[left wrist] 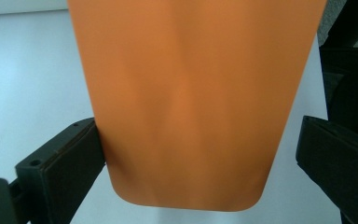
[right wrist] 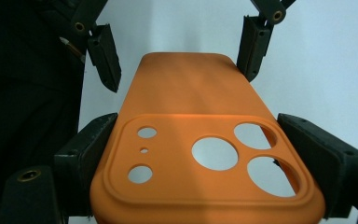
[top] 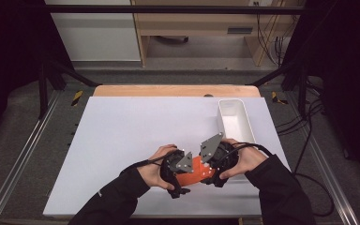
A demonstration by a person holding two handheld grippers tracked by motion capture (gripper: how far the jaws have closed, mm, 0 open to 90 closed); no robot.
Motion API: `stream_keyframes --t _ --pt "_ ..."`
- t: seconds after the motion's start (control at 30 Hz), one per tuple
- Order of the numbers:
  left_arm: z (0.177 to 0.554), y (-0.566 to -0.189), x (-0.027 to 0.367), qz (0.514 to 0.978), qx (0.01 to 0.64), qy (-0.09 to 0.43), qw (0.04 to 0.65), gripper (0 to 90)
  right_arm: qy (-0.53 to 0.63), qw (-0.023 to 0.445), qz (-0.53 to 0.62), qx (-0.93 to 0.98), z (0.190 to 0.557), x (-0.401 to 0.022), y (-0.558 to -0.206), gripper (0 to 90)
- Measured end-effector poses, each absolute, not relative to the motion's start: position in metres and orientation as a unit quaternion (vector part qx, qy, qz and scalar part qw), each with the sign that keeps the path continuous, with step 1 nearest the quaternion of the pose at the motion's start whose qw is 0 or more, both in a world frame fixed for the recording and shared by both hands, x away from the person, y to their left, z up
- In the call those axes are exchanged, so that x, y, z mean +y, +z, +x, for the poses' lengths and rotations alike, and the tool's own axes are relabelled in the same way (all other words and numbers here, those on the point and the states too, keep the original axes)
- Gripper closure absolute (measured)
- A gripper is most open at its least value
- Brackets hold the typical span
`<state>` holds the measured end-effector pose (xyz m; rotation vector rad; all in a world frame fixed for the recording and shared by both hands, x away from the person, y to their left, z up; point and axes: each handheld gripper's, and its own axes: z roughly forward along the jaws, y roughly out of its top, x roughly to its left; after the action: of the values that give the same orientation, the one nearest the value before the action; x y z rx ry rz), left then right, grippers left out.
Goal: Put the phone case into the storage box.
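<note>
Two grippers share one orange phone case [top: 194,172], held just above the white table [top: 122,140] near the person, with a white bin [top: 234,119] beyond the right gripper [top: 211,174]. A slip looks the likeliest trouble: the soft case could bow or twist free if the hands pull apart or turn unevenly. The right gripper's jaws pinch the camera-hole end from both sides. The left gripper [top: 182,177] takes the plain end; in the left gripper view one jaw touches the case while the other stands off it, so this gripper is spread, not clamped.
</note>
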<state>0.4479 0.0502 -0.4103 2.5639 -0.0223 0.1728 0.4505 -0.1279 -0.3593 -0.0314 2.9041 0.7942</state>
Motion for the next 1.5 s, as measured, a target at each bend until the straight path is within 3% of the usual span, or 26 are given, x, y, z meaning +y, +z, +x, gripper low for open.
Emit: stream_keyframes --t 0.63,1.5 --pt "0.453 -0.417 0.035 0.961 0.003 0.060 0.271 1.6 0.254 0.063 -0.012 0.965 0.451 -0.125 -0.363 16.0" --pt "0.452 -0.420 0.029 0.964 0.002 0.058 0.258 15.1 0.244 0.070 -0.038 0.967 0.448 -0.124 -0.367 16.0"
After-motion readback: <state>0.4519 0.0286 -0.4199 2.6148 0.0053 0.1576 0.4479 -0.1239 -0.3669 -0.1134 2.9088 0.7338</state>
